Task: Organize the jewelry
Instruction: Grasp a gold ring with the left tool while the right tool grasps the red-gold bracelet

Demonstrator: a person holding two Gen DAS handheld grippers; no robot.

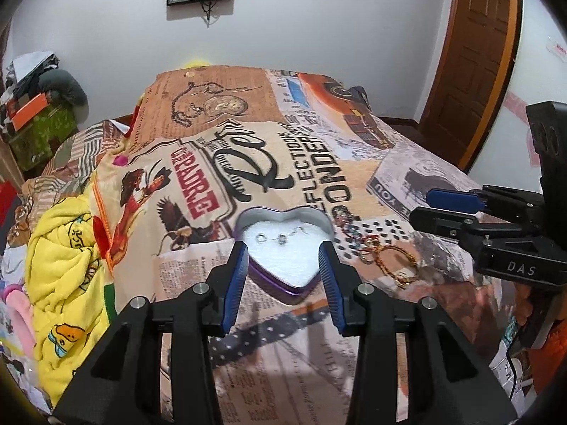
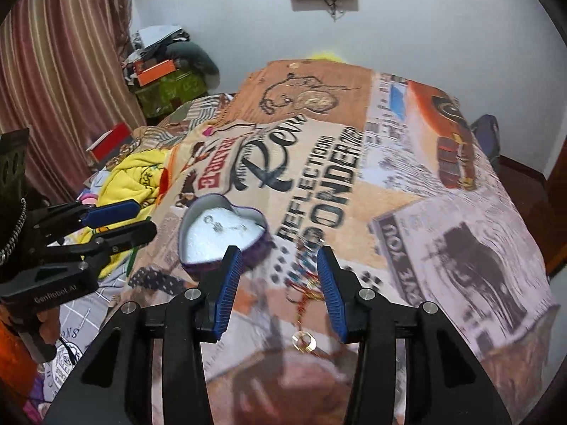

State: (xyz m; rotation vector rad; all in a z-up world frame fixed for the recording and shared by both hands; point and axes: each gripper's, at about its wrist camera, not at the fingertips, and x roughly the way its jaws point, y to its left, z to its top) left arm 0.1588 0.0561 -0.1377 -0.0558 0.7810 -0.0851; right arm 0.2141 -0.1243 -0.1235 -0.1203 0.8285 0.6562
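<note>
A purple heart-shaped tin [image 1: 283, 248] with a white lining lies open on the printed blanket; silver earrings [image 1: 280, 238] rest inside it. My left gripper [image 1: 283, 253] is open and empty, its fingers on either side of the tin's near end. Gold chains and rings [image 1: 389, 258] lie loose on the blanket right of the tin. In the right wrist view, my right gripper [image 2: 280, 258] is open and empty above the gold jewelry [image 2: 304, 318], with the tin [image 2: 221, 228] to its front left. That view is blurred.
The printed blanket [image 1: 319, 163] covers a bed. A yellow towel [image 1: 67, 255] and clothes are heaped at the left edge. Boxes [image 1: 32, 120] are stacked by the far left wall. A wooden door [image 1: 475, 53] stands at the right.
</note>
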